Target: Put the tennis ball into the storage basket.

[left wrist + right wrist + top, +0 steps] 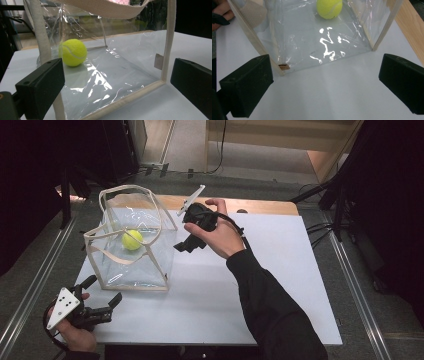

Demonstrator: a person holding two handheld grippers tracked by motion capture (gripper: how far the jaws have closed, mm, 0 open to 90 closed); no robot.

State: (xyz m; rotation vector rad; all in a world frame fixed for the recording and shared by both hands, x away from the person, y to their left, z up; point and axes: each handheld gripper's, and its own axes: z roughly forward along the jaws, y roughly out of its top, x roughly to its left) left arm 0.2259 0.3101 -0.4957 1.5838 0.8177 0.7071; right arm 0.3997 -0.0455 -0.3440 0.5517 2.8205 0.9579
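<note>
Ball (132,240) sits inside the clear bag (150,265), left gripper (104,290) at 7 o'clock and right gripper (184,237) at 3, both spread wide, empty.

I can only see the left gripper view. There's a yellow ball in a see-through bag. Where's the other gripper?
Observer: The right gripper is at the bag's opposite side, held just above the table, pointing at the bag.
Operator: Is it holding anything?
Observer: No. Its jaws stand open with nothing between them.
Operator: Is the bag's top open?
Observer: Yes, from the high view the top is open and the two handles stand up over the ball.
</note>
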